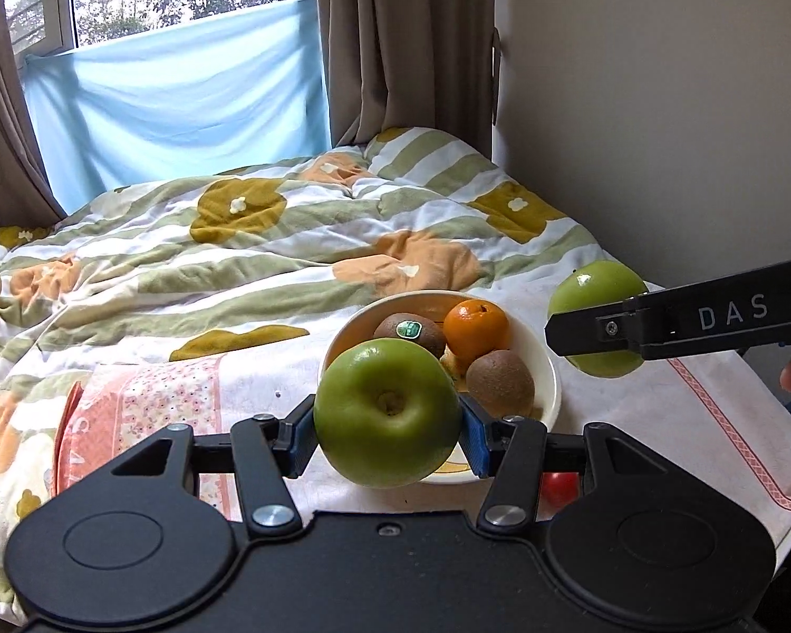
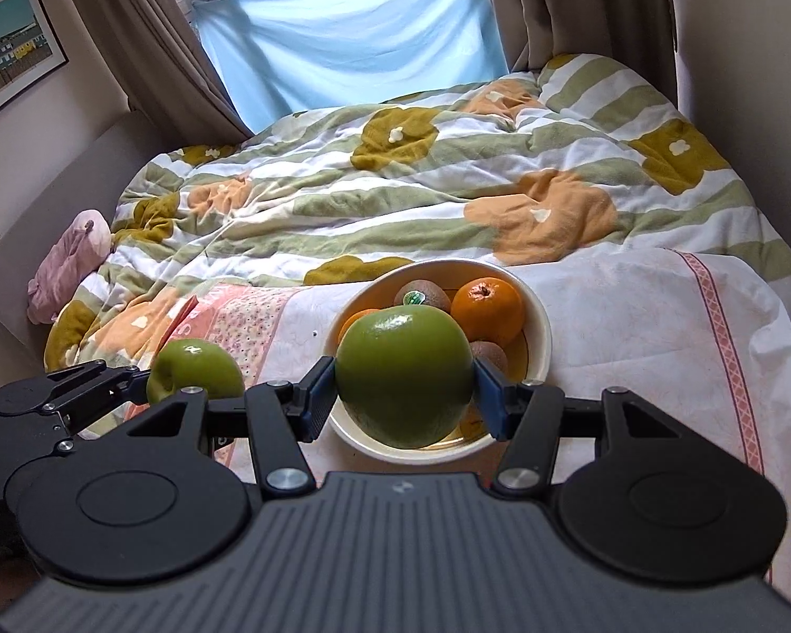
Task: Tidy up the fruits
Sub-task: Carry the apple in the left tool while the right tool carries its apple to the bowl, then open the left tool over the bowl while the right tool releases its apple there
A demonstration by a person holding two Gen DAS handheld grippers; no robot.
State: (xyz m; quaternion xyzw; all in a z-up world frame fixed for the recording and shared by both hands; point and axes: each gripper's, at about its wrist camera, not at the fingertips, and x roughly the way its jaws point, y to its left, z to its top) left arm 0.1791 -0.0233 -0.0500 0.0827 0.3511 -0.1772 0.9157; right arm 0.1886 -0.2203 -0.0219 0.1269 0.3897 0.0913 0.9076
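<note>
A bedroom, curtains half drawn over a window hung with blue cloth, and a bed under a flowered quilt, its near end covered by a pale patterned cloth (image 2: 633, 327). On that cloth, just ahead of both my tongs, sits the cream bowl (image 2: 540, 348) holding two kiwis (image 1: 501, 381) and an orange (image 1: 475, 328), with a second orange partly hidden in the right wrist view.

My left tongs (image 1: 387, 430) pinch a green apple (image 1: 386, 414), blue pads (image 1: 301, 435) pressed on its flanks, the stem dimple facing the camera. My right tongs (image 2: 403, 390) pinch a second green apple (image 2: 405, 375) the same way, and it hangs in front of the bowl's near rim.

By my reckoning the step in hand is carrying both apples to the bowl. To do it well I should keep each squeeze steady, since smooth round fruit could roll out of flat pads. I should bring one apple over the free near side of the bowl first, lower it until it rests, then ease the pads apart. The other tongs should wait to one side so the two do not collide over the rim.
</note>
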